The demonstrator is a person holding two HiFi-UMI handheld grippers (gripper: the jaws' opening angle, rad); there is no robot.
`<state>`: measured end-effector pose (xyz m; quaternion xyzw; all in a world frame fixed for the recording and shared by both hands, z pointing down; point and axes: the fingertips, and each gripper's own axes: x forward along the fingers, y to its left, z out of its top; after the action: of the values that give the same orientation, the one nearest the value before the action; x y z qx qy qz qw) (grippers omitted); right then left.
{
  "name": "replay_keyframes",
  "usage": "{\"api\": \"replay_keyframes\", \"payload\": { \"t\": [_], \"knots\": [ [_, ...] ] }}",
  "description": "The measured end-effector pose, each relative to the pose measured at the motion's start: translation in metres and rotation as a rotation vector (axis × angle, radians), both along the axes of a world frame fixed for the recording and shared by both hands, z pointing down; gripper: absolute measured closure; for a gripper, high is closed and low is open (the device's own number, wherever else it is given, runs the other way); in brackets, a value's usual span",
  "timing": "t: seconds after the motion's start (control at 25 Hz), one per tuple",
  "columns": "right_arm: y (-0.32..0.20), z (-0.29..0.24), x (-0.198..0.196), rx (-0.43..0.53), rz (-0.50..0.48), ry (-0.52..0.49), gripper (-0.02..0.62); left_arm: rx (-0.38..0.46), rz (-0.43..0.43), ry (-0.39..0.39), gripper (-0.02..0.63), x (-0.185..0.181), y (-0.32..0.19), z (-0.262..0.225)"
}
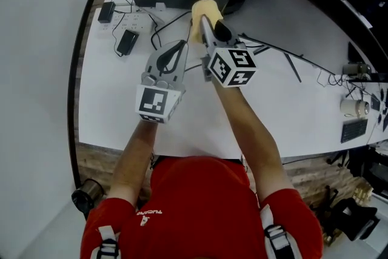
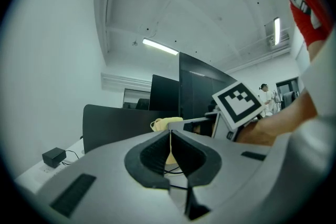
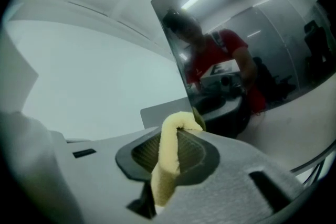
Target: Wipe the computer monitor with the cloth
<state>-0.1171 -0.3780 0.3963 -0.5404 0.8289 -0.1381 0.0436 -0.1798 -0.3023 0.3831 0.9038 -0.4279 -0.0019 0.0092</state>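
Jaws of our right gripper point(image 3: 176, 144) are clamped on the cloth point(image 3: 168, 160), a yellow fold standing up between them. Our left gripper point(image 2: 170, 152) has its jaws pressed together on nothing and hangs over the desk point(image 1: 273, 100), just beside the right. The monitor point(image 3: 247, 44) rises close ahead of the cloth, its dark screen mirroring us; we cannot tell whether cloth and glass touch yet. We judge we are at the start of the wipe. Next we should press the fold flat to the screen near its lower corner and sweep across without letting the hard jaw tips scrape it.
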Motion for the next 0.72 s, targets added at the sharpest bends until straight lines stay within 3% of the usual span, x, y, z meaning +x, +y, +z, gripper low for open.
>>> {"api": "replay_keyframes", "payload": {
  "t": [0.72],
  "knots": [
    [0.008,-0.117,0.004,0.083,-0.014,-0.096,0.538,0.053,0.047,0.016,0.595,0.009,0.024,-0.047]
  ]
}}
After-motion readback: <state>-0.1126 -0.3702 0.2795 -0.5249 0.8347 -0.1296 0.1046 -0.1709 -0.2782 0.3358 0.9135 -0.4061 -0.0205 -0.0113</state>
